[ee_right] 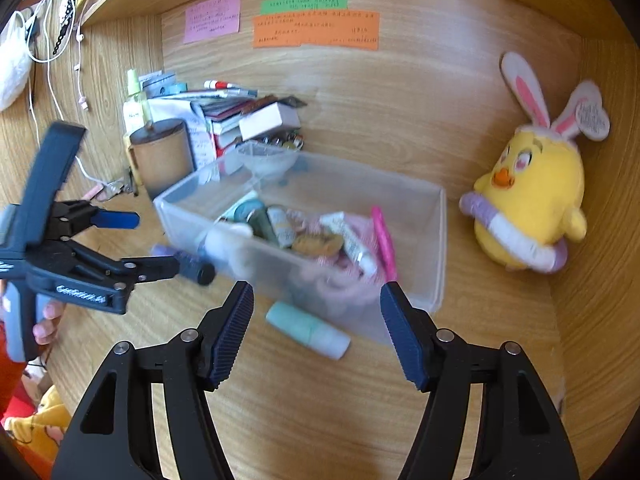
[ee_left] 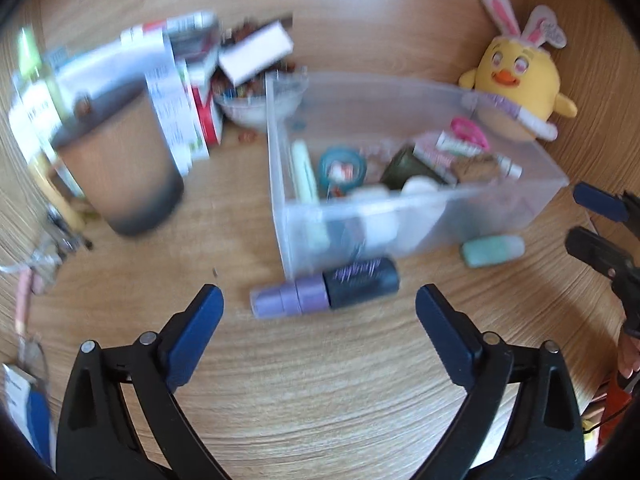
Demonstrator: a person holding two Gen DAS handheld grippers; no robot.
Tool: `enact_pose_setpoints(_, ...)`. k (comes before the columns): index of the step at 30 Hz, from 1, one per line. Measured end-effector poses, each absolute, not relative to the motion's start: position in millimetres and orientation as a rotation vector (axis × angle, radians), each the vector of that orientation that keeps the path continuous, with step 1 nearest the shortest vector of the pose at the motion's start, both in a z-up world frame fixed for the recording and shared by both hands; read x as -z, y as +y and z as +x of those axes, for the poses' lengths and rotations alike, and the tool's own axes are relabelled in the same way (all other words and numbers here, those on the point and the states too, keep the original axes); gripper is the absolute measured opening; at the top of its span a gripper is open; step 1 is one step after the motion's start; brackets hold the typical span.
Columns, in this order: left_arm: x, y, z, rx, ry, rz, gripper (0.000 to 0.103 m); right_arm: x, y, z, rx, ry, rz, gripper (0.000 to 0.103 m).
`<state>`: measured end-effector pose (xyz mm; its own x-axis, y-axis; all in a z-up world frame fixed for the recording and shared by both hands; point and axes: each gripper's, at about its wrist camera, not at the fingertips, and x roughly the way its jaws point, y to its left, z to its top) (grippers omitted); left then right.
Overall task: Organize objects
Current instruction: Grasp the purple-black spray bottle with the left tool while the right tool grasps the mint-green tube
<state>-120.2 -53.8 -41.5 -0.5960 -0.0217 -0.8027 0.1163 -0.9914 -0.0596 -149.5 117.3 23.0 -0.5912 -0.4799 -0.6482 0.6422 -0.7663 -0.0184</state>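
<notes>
Clear plastic, the open rectangular bin [ee_left: 420, 200] on the wooden desk already holds small toiletries, so it seems the collecting place. A purple-and-black tube [ee_left: 326, 288] lies on the desk just in front of the bin, with the left gripper [ee_left: 320, 312] near it, jaws wide apart and empty, probably lined up to take it. The blurred mint-green bottle [ee_right: 306, 330] lies beside the bin's near wall; the right gripper [ee_right: 316, 320] stands apart around nothing.

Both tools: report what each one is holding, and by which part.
Nothing is held. The left tool stands open, short of the purple-and-black tube lying on the desk. The right tool stands open above the mint tube, not touching it.
</notes>
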Motion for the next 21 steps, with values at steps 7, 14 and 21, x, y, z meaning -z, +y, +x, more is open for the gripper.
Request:
enact_pose_setpoints(7, 57.0, -60.8, -135.0, 2.686, 0.275, 1.459, 0.098, 14.1, 114.4, -165.8, 2.264, 0.33, 1.021, 0.062)
enact_pose_setpoints(14, 63.7, -58.8, -141.5, 2.665, 0.292, 1.458, 0.098, 25.0, 106.2, -181.8, 2.254, 0.349, 1.069, 0.062)
enact_pose_setpoints(21, 63.1, -52.5, -132.7, 2.695, 0.262, 1.448, 0.091, 31.4, 95.7, -177.5, 2.157, 0.379, 1.104, 0.034)
